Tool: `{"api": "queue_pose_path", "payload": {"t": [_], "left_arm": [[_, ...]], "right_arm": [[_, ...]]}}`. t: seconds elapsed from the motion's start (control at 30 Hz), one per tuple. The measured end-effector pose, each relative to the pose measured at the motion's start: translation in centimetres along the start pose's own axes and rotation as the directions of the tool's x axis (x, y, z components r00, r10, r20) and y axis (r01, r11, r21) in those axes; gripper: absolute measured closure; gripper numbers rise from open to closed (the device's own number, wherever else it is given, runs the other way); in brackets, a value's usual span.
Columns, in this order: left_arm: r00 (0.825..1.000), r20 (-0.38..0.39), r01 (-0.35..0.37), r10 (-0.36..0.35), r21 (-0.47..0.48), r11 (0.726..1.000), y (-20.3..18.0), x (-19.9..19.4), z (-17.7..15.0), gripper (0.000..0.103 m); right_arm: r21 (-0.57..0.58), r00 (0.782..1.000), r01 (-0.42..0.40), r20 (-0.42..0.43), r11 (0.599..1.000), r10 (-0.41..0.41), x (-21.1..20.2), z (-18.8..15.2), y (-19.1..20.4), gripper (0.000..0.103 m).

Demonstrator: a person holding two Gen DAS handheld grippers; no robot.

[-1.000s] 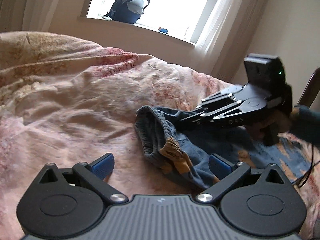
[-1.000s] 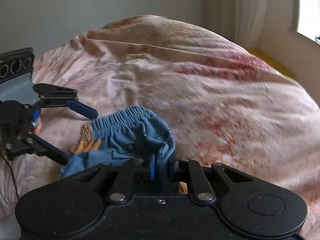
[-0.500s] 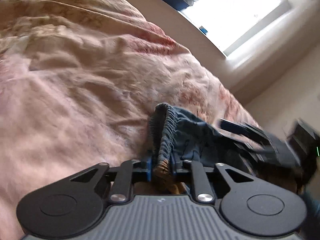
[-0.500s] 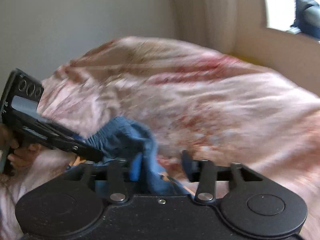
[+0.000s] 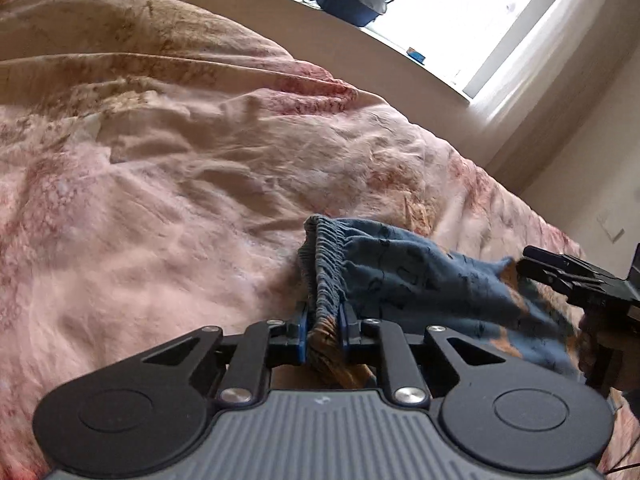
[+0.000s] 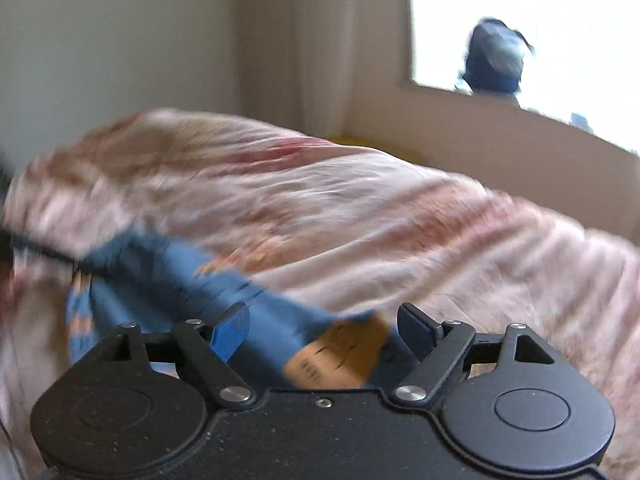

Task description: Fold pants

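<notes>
Two claws: left claw (image 5: 323,330) pinches pants (image 5: 404,280); right claw (image 6: 327,330) opening.

Daylight only, from the window (image 5: 460,8), which is blown out to white in both views. Bedspread (image 5: 160,184) evenly lit, soft shadows in its folds. Left wrist view fairly sharp; right wrist view heavily motion-smeared. Fisheye bends the edges, dark vignette in the corners.
</notes>
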State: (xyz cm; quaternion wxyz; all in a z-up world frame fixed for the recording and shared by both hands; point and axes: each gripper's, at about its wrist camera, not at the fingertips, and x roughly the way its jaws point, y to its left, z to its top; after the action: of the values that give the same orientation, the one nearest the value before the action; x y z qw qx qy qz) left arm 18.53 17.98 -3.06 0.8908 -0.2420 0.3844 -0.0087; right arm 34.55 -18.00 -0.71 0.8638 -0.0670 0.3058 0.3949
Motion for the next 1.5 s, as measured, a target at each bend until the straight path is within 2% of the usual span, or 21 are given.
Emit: {"api": "queue_pose_path", "payload": {"t": [0.07,0.17,0.27,0.33,0.4,0.53,0.63,0.7,0.77,0.83,0.87,0.9,0.97,1.03,1.07,1.13,1.17,1.23,1.3,1.43,1.5], "left_arm": [[1.000,-0.001,-0.001,0.001,0.019,1.000,-0.1,-0.3,0.1,0.087],[1.000,-0.008,-0.011,0.011,0.043,0.999,-0.1,0.0,0.0,0.087],[1.000,-0.006,-0.021,0.022,0.061,0.998,-0.1,0.3,-0.1,0.085],[0.999,0.002,-0.032,0.032,0.097,0.995,-0.5,0.3,-0.3,0.085],[0.999,0.003,-0.035,0.035,0.112,0.993,-0.7,0.3,-0.3,0.085],[0.999,-0.008,-0.032,0.033,0.081,0.996,-0.5,0.3,0.0,0.084],[0.999,-0.002,-0.054,0.054,0.106,0.993,-0.9,0.3,-0.2,0.083],[0.997,0.004,-0.076,0.076,0.134,0.988,-1.4,0.3,-0.3,0.078],[0.993,0.015,-0.114,0.114,0.162,0.980,-1.9,0.0,-0.3,0.067],[0.980,0.054,-0.196,0.189,0.185,0.963,-2.9,-0.6,-0.3,0.037],[0.968,0.087,-0.250,0.237,0.194,0.949,-3.6,-1.0,-0.4,0.019],[0.953,0.135,-0.295,0.271,0.202,0.934,-4.4,-1.5,-0.5,0.010],[0.939,0.209,-0.316,0.272,0.223,0.922,-6.2,-2.2,-0.5,0.006],[0.946,0.238,-0.283,0.221,0.270,0.920,-8.6,-2.1,-0.5,0.003],[0.953,0.236,-0.256,0.189,0.298,0.920,-9.9,-1.8,-0.6,0.001],[0.972,0.194,-0.198,0.133,0.370,0.908,-12.8,-0.4,-1.1,0.000],[0.980,0.155,-0.177,0.122,0.411,0.894,-14.3,0.7,-1.7,0.001],[0.986,0.063,-0.166,0.155,0.504,0.848,-16.6,3.5,-3.1,0.001],[0.963,0.004,-0.223,0.270,0.577,0.786,-17.6,6.2,-4.5,0.005],[0.966,0.069,-0.239,0.250,0.608,0.757,-19.1,5.2,-5.2,0.002],[0.975,0.084,-0.213,0.208,0.636,0.742,-21.0,4.9,-4.6,0.000]], "right_arm": [[0.007,1.000,0.003,0.000,1.000,-0.003,0.4,0.7,-1.0,0.026],[-0.146,0.994,0.040,-0.093,0.989,-0.054,2.7,0.5,-0.6,0.037],[-0.273,0.983,0.142,-0.076,0.951,-0.169,4.2,-0.8,-1.3,0.024],[-0.251,0.960,0.268,-0.011,0.930,-0.279,3.6,-1.0,-1.9,0.028],[-0.202,0.912,0.406,0.034,0.891,-0.408,1.9,-0.8,-2.3,0.031],[-0.184,0.961,0.275,0.069,0.944,-0.267,-2.3,-2.0,0.1,0.022],[-0.293,0.965,0.257,0.023,0.921,-0.262,-2.1,-4.6,2.3,0.022],[-0.307,0.922,0.364,-0.013,0.879,-0.386,-1.8,-6.2,0.9,0.018],[-0.211,0.844,0.520,-0.022,0.828,-0.536,-3.7,-7.2,-2.1,0.008],[-0.155,0.766,0.631,-0.028,0.760,-0.642,-6.5,-7.5,-3.2,0.007],[-0.153,0.748,0.652,-0.028,0.743,-0.663,-7.9,-7.6,-3.3,0.007],[-0.145,0.747,0.654,-0.030,0.742,-0.664,-9.8,-8.1,-2.8,0.005],[-0.091,0.772,0.631,-0.020,0.770,-0.635,-12.7,-9.2,-1.8,0.001],[-0.060,0.810,0.584,-0.030,0.809,-0.586,-14.4,-10.9,-0.2,0.001],[-0.054,0.814,0.576,-0.049,0.816,-0.578,-14.2,-11.4,0.3,0.001],[-0.019,0.803,0.588,-0.105,0.809,-0.587,-13.9,-12.9,0.4,0.001],[0.007,0.783,0.612,-0.140,0.791,-0.606,-14.0,-13.7,0.3,0.001],[0.107,0.733,0.676,-0.197,0.729,-0.651,-15.4,-15.1,-1.2,0.001],[0.241,0.697,0.717,-0.224,0.654,-0.681,-17.8,-16.3,-3.3,0.001],[0.388,0.559,0.807,-0.260,0.446,-0.787,-23.3,-18.7,-6.7,0.001],[0.507,0.524,0.787,-0.249,0.351,-0.815,-26.0,-19.8,-8.0,0.001]]}}
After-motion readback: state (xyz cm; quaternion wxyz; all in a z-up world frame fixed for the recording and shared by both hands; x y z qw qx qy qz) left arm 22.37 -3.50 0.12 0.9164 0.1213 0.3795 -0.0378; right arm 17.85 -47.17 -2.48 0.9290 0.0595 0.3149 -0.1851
